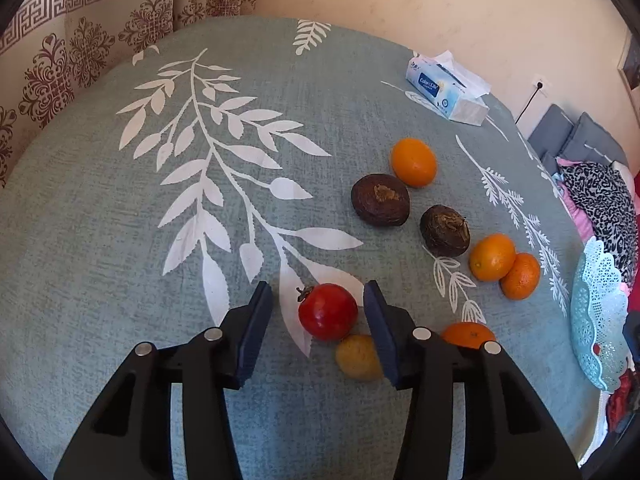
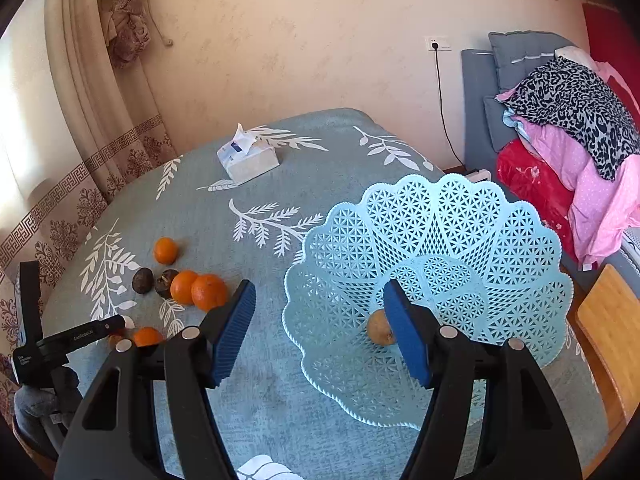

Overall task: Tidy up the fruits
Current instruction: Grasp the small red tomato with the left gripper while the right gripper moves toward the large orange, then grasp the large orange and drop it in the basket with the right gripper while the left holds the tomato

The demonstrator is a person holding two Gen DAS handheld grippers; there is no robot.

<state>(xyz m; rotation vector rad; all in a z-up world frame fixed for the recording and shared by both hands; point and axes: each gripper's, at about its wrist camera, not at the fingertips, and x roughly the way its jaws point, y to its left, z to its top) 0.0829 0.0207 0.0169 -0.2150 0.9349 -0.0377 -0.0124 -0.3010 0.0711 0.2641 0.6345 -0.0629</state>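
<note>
Straddling the red fruit (image 1: 328, 312) with your left hand-held gripper (image 1: 318, 312), jaws apart, not yet pinching. Next: closing squarely, then carrying to the basket (image 2: 520, 240); your right hand-held gripper (image 2: 320, 334) is hovering open, empty.

Bright daylight, sharp pics, soft shadows (fisheye-warped edges).

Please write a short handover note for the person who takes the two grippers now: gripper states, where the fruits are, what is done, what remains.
Left gripper: open around the red fruit, pads not yet touching.
Right gripper: open, empty, above the basket.
Done: one yellowish fruit is in the basket.
Left on the cloth: red fruit, a yellow fruit, four oranges, two dark brown fruits.
</note>
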